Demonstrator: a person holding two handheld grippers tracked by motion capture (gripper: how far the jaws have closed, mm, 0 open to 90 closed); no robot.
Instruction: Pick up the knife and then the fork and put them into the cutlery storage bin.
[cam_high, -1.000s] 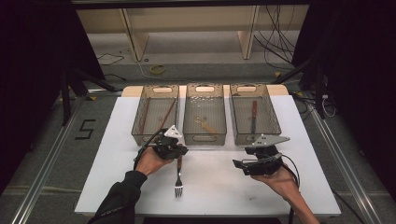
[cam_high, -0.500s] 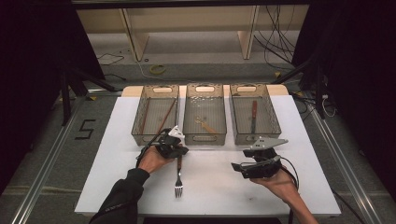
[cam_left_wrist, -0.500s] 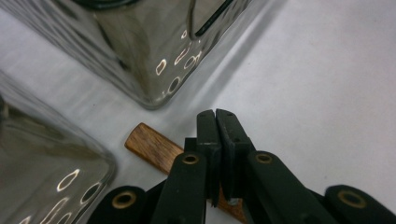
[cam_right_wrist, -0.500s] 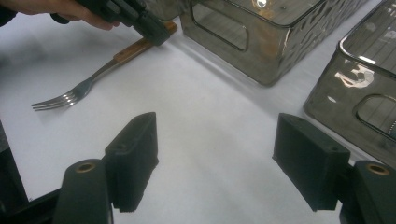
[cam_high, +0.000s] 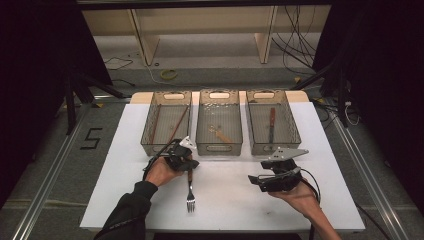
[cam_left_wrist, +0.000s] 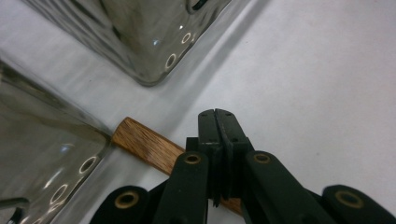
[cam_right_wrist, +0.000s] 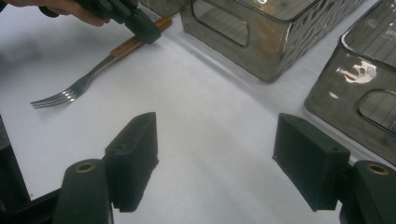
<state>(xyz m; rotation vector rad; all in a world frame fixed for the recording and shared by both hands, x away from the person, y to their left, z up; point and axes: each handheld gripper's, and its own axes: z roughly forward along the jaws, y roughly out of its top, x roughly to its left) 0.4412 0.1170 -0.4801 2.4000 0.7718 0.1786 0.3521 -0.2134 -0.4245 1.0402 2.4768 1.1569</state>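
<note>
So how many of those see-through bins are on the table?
3, side by side at the table's far edge: the left bin, the middle bin and the right bin. None looks hidden.

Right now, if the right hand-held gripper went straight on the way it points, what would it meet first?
Probably bare table, then the middle bin's corner; the right hand-held gripper is open, and depth is hard to judge.

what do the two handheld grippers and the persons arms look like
Both grippers are black. The left gripper and right gripper each carry a grey three-cornered plate on top and trail a black cable. Brass-coloured rivets sit in the black jaw arms; the right one's pads are blocky rectangles. The left arm wears a dark sleeve; the right forearm is unsleeved.
</note>
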